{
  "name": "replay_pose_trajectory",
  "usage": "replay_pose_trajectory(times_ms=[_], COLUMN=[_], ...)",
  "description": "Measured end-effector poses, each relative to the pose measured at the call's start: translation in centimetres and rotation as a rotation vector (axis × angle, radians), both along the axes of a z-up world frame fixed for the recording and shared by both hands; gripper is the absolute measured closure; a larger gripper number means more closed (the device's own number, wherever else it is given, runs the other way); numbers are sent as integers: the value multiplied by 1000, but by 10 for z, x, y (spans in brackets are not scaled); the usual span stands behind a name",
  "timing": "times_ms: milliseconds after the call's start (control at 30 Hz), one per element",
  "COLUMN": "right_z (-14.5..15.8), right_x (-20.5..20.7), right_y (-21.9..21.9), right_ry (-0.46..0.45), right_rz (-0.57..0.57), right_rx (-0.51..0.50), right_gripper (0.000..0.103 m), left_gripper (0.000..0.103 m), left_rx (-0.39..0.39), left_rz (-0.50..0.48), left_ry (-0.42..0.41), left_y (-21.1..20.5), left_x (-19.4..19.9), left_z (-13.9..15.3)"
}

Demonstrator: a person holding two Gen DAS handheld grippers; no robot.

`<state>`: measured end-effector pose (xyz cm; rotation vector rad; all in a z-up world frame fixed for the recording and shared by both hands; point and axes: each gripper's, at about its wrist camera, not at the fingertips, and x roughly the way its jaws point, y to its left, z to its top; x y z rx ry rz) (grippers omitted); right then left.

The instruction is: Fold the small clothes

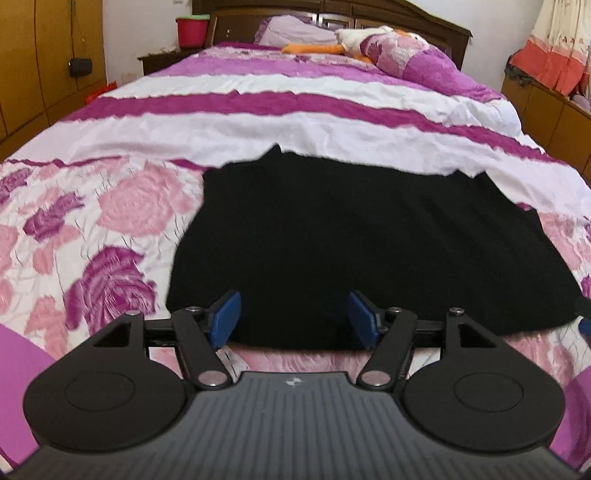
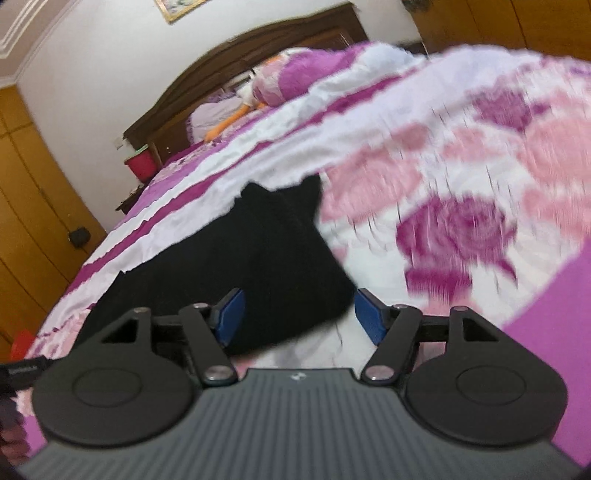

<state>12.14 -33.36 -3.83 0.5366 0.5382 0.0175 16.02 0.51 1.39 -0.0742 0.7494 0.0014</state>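
Observation:
A black garment lies spread flat on the flowered bedspread. My left gripper is open, its blue pads standing apart over the garment's near hem. In the right wrist view the same black garment lies left of centre. My right gripper is open over its near right corner, with the left pad above the cloth and the right pad over the bedspread. Neither gripper holds anything.
A stuffed duck toy and pillows lie at the head of the bed by the dark wooden headboard. A red bucket stands on a nightstand at the left. Wooden wardrobes line the left wall.

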Motion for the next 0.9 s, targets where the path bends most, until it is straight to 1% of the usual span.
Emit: replay_pose_trajectory(times_ms=[67,200,300,467,567,633,667,767,900], right_z=[-8,-14,-15,-20,-24,-27,-29,-36,-37], right_x=[-2,0,7,26,38,47,51,58,60], right_y=[1,7,7,11,15,16,17,19,22], right_ry=[10,-9,-13,-27,-44,-53,-56,-70,-83], right_rz=[11,9,-9,-1,-25,-42,-53,-85,-87], right_rx=[42,60,116,209,256,268,266,255,228], right_gripper=[33,33,33,33,33,34,36,37,37], left_gripper=[33,32,31,29,29,28,28,26,24], left_rx=[10,7,13,5,6,7,6,5,12], left_rz=[11,23,24,25,22,19,18,13,8], left_ry=[21,55,61,67,69,71,72,77,83], left_y=[-2,-4,-5,-4,-4,-4,-5,-5,-6], left_x=[2,6,8,13,14,15,15,17,19], left_z=[-5,-13,-17,-21,-22,-23,-23,-24,-25])
